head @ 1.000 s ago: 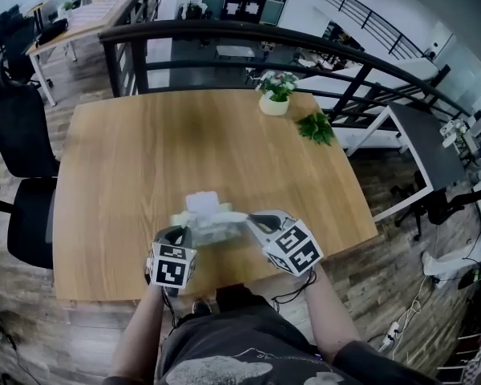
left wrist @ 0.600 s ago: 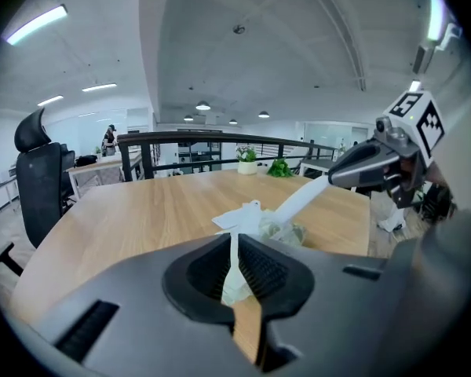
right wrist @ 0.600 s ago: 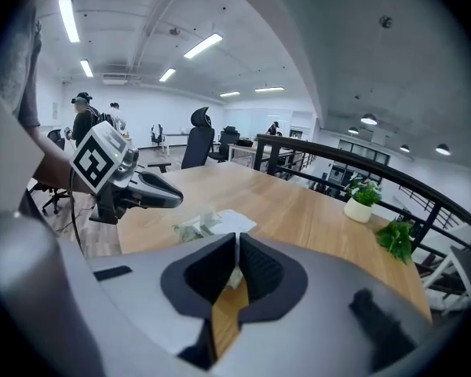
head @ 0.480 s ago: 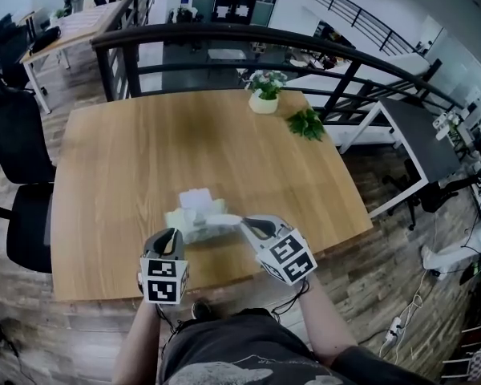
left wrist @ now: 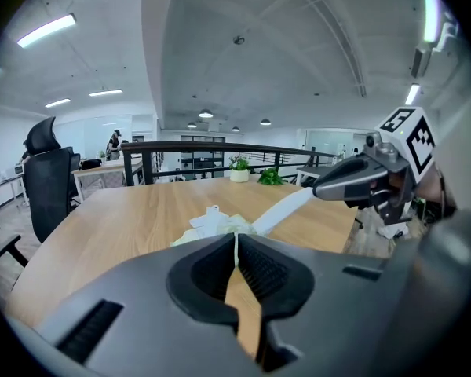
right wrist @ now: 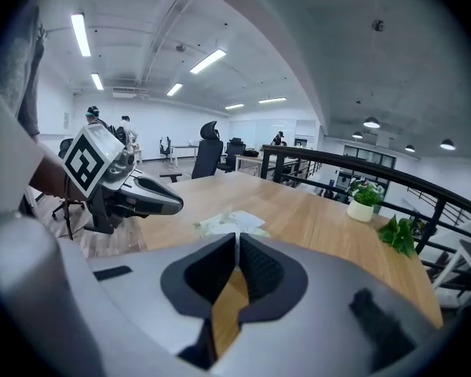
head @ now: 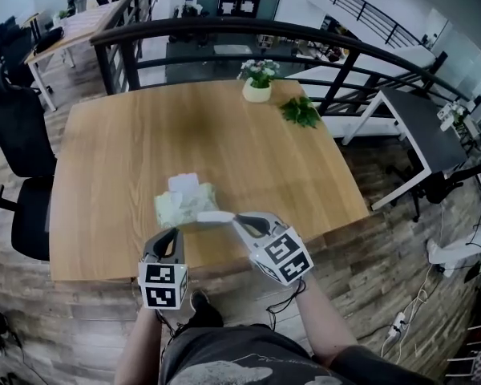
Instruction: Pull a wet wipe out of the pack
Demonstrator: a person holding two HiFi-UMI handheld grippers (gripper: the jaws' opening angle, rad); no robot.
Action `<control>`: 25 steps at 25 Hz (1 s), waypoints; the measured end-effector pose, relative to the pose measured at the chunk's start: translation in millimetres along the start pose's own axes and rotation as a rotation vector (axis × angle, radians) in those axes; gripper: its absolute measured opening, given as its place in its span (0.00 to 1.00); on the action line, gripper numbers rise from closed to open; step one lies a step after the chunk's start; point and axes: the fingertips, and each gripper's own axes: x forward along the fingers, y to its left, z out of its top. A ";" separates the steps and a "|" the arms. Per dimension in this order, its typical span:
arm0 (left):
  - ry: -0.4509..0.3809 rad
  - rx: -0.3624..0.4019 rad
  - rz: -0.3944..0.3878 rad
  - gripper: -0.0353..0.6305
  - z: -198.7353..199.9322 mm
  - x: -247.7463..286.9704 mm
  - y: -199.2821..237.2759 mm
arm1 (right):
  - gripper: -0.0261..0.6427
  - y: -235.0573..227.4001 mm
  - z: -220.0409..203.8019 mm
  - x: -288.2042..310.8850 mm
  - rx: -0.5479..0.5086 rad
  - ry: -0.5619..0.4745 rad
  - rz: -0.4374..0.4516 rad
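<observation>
Change over the last second: left gripper [head: 171,234] has come off the wet wipe pack [head: 183,205] and backed toward the near table [head: 128,135] edge. It's now just short of the pack and not touching it, as far as we can read. Its tongs are closed tight with nothing in them.

Right gripper [head: 234,218] has drawn back and to the right. Its tongs are pinched narrow on the end of a wet wipe [head: 215,216], and more of the sheet shows between pack and tips than before.

The wipe runs as a flat white strip from the pack's top to the right tips, roughly taut. Its far end still looks to be in the opening.

We judge the pull is underway but not finished. With nothing pinning the pack, it may drag or lift as the pull goes on.

The pack is a soft, rumpled, pale green-white pouch lying flat on the wood, near the front edge and left of centre. There's a white piece standing up at its far end, and we can't tell if that's the flap or another wipe.
</observation>
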 end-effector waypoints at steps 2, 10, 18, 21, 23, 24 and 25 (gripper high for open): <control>-0.010 0.004 0.005 0.08 -1.3 -8.5 -12.9 | 0.08 6.0 -5.4 -12.6 0.002 -0.017 0.000; -0.052 0.000 0.012 0.08 -6.9 -58.7 -70.7 | 0.09 39.6 -26.5 -73.7 -0.019 -0.061 0.000; -0.119 0.019 0.039 0.08 -4.6 -112.7 -115.5 | 0.09 68.0 -33.7 -132.4 -0.034 -0.121 -0.014; -0.146 0.027 0.050 0.08 -5.1 -133.4 -133.5 | 0.09 76.4 -36.0 -155.0 -0.036 -0.147 -0.027; -0.155 0.021 0.052 0.08 -9.1 -146.4 -146.3 | 0.09 83.5 -39.4 -168.3 -0.025 -0.164 -0.023; -0.158 0.020 0.052 0.08 -11.6 -152.3 -152.3 | 0.09 87.4 -41.7 -174.2 -0.018 -0.170 -0.018; -0.161 0.020 0.053 0.08 -14.0 -157.6 -157.8 | 0.09 91.1 -44.0 -179.5 -0.014 -0.175 -0.013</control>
